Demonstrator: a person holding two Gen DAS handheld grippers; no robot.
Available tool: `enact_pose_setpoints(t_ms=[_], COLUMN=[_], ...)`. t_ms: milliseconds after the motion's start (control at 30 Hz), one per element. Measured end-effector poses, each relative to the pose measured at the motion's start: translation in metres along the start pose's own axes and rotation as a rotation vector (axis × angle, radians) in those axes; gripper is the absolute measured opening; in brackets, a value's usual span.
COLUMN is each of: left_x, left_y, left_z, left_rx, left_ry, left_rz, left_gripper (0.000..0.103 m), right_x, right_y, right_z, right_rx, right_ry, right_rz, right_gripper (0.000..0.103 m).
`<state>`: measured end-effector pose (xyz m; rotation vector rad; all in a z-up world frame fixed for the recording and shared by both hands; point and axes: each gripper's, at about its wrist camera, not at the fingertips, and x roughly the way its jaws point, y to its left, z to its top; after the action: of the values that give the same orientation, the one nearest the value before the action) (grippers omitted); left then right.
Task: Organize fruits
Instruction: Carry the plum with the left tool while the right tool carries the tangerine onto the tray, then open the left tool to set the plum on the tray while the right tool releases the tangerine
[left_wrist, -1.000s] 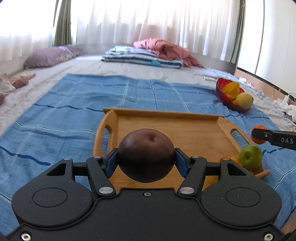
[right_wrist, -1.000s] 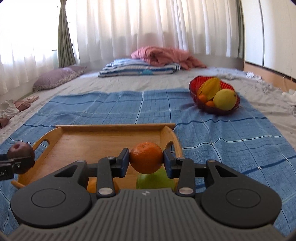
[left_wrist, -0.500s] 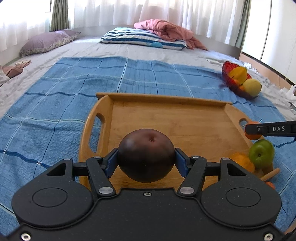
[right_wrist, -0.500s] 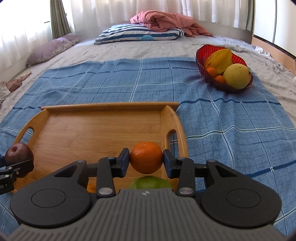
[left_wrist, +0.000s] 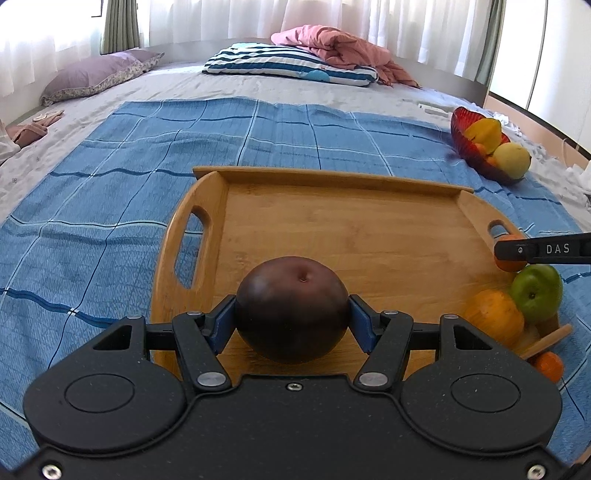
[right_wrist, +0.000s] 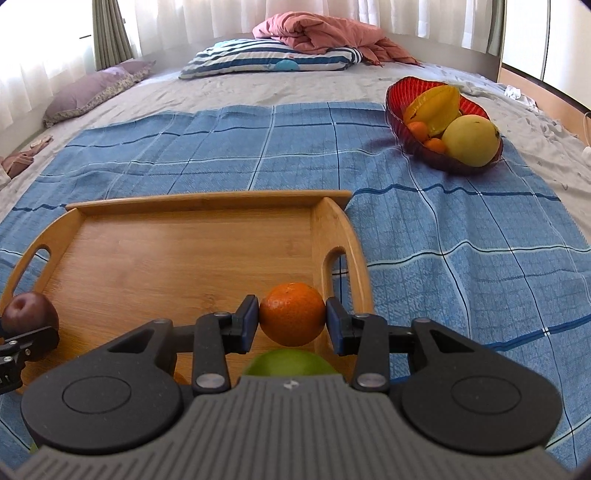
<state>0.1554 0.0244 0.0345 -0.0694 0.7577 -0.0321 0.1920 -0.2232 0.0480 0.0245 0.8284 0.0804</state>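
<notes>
Bedding under a blue checked blanket (left_wrist: 110, 206) is carrying the wooden tray (left_wrist: 332, 229). Over it, the left gripper (left_wrist: 291, 325) is clamping a dark plum (left_wrist: 291, 310) and the right gripper (right_wrist: 291, 325) an orange (right_wrist: 291, 314). Placement seems underway; next, each should probably lower and release onto bare wood.

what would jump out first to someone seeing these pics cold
Each gripper clamps a fruit over the wooden tray on the blue checked blanket: the left gripper holds a dark purple plum, the right gripper a small orange. Next comes the red bowl of yellow fruit, far right on the blanket, and a green apple beside another orange at the tray's near right corner.
</notes>
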Motion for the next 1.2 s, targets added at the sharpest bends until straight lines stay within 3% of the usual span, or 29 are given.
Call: enact_pose_setpoints(t_ms=[533,600,667,767,1067,1200], left_x=[0.002,0.001,-0.002,-0.009,-0.029,-0.041], left_y=[0.003,0.003,0.004,0.002,-0.003,-0.008], left_z=[-0.006,-0.006,-0.007,-0.007,-0.015,-0.021], left_rx=[-0.005,-0.005,-0.007,0.009,0.031,0.043], left_ry=[0.001,-0.003,-0.021,-0.051,-0.087,-0.104], left_rz=[-0.002,-0.007,-0.012,-0.010,-0.042,-0.066], left_gripper=[0.062,0.062,0.065,0.078,0.090,0.095], right_x=[0.005,0.005,0.004,0.001,-0.024,-0.042], right_y=[-0.004,-0.005,-0.005,-0.004,-0.004,-0.001], right_z=[-0.007,-0.007,-0.009,-0.011,-0.023,-0.032], right_rx=[0.009,0.013,0.012,0.000,-0.015,-0.042], right_ry=[0.005,0.002,-0.002,-0.016,-0.117,-0.179], right_rz=[0.009,0.012,0.018,0.023,0.050,0.051], right_gripper=[0.046,0.050,0.061,0.066,0.087,0.090])
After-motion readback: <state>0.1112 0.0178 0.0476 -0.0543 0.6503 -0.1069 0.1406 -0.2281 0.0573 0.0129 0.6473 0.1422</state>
